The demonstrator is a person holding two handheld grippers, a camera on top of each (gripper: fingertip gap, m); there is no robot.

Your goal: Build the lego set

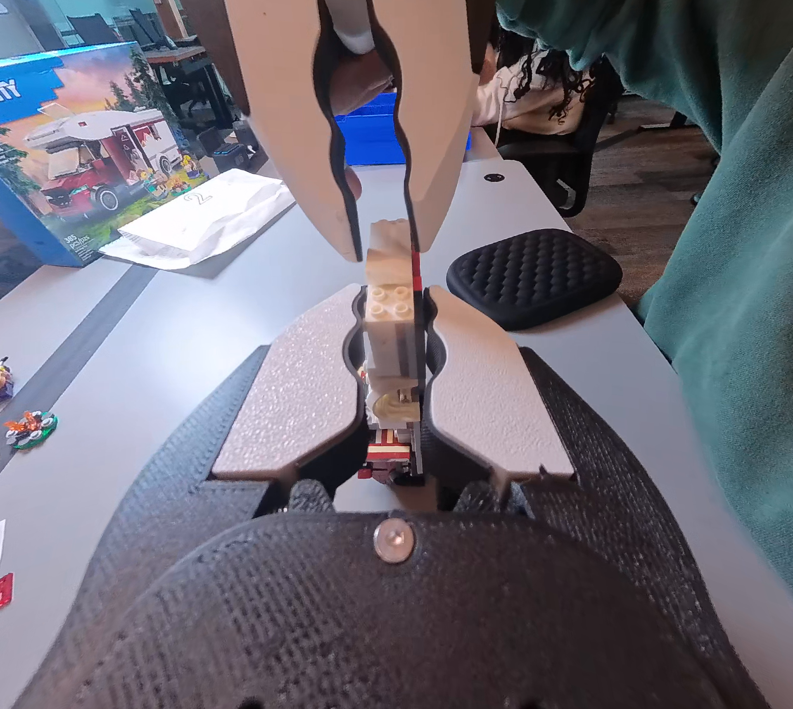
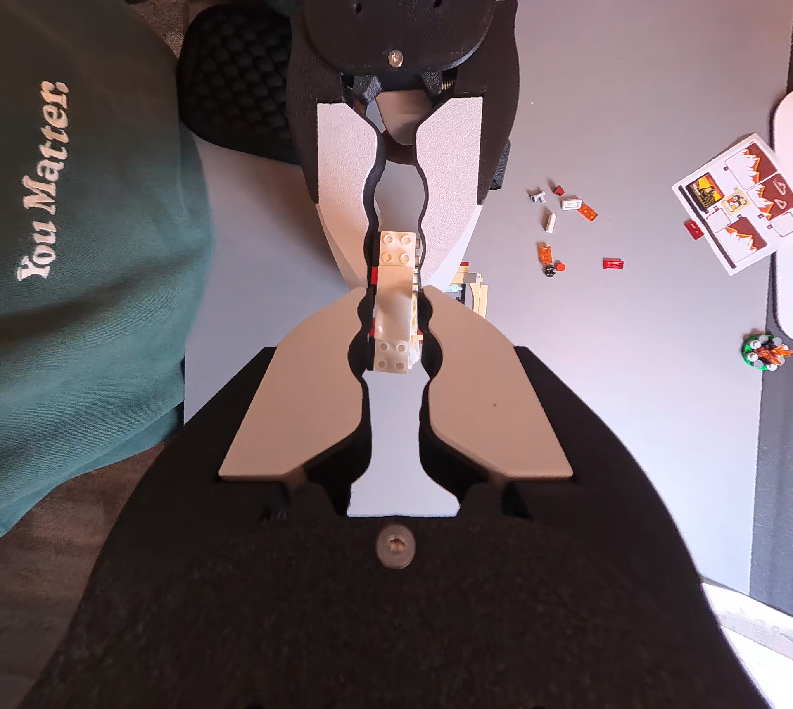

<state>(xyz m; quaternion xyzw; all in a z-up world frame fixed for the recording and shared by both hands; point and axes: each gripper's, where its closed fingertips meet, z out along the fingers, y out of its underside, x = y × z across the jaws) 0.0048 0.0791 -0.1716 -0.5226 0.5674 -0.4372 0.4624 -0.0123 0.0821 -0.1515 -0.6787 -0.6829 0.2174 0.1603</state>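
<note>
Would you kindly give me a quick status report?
Left gripper and right gripper both shut on the lego assembly, held between them above the table. Nothing in the way.

The left wrist view looks forward along the left claw point(image 1: 391, 295), low over the surface point(image 1: 171, 323), toward a box point(image 1: 86, 143) at the far edge. The right wrist view looks down along the right claw point(image 2: 392, 293), almost straight at the surface (from above). Both are very near. They share the model point(image 1: 391, 328) between the claws, a black pad point(image 1: 534, 278), and each shows the other claw opposite.
</note>
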